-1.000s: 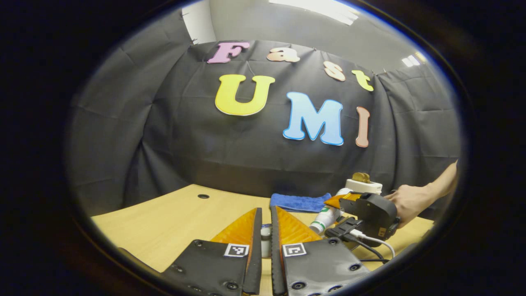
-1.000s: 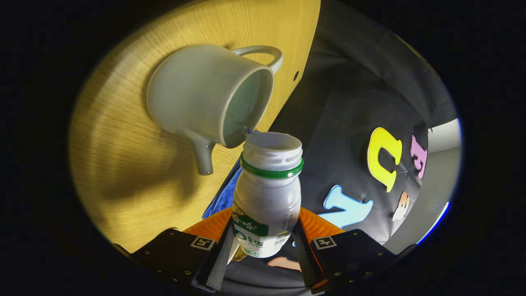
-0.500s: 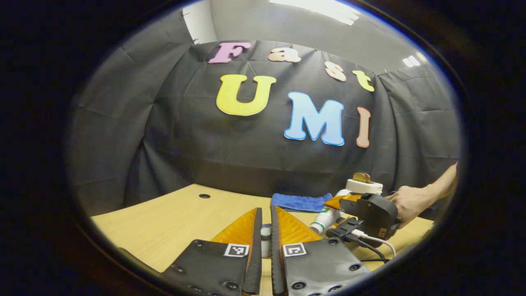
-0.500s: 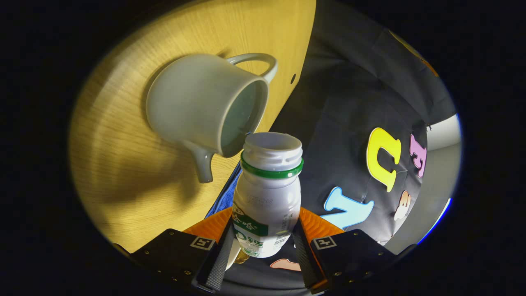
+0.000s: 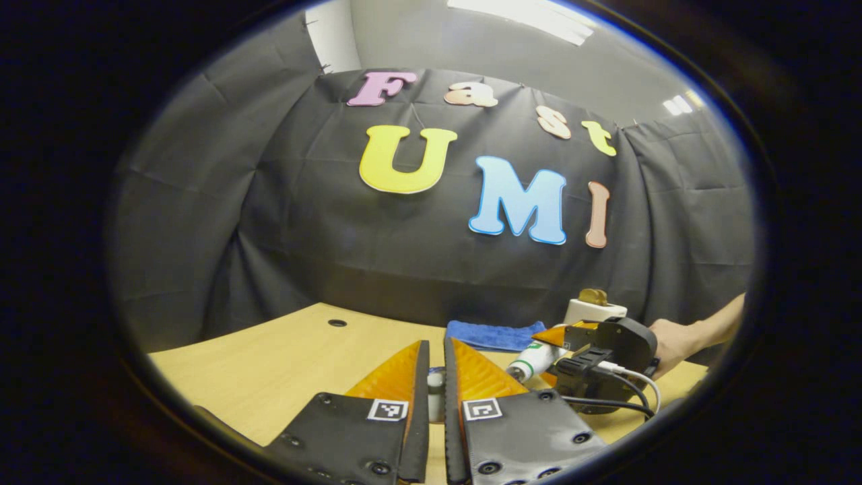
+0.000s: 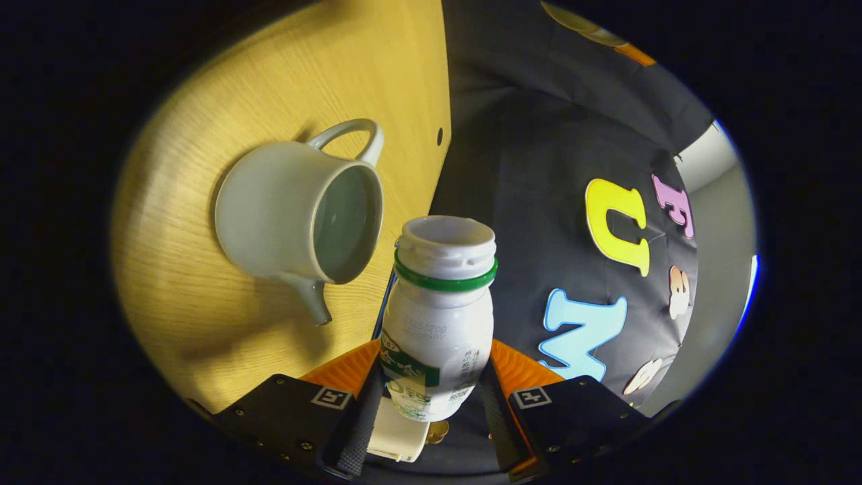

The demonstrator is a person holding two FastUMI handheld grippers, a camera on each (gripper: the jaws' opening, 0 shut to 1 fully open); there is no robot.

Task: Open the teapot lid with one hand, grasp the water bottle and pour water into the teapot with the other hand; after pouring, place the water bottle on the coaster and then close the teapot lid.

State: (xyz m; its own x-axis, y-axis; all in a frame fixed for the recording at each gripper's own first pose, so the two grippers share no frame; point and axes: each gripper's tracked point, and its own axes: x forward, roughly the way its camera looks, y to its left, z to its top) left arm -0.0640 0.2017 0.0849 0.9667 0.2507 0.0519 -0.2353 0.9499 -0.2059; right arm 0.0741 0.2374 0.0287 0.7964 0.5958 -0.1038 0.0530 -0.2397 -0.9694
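The grey teapot (image 6: 296, 215) stands open on the wooden table, its handle (image 6: 347, 135) toward the wall and its spout (image 6: 313, 306) toward me. My right gripper (image 6: 431, 370) is shut on the white water bottle (image 6: 438, 323), which has a green neck ring and no cap. The bottle's mouth (image 6: 448, 239) sits just beside the teapot rim. In the left gripper view, the left gripper (image 5: 431, 364) is shut on the small pale knob of the teapot lid (image 5: 435, 394); the rest of the lid is hidden. Farther right, the right gripper (image 5: 555, 337) holds the bottle (image 5: 532, 360) tilted.
A blue cloth (image 5: 495, 333) lies at the back of the table (image 5: 283, 364). A white block with a brass piece on top (image 5: 592, 306) stands behind the right gripper. A hand (image 5: 673, 337) holds that gripper, with cables trailing. A cable hole (image 5: 337, 322) is at the rear left.
The right gripper has drawn the bottle back, so its mouth is now off the teapot's opening and the teapot looks farther away. The left gripper has hardly moved.
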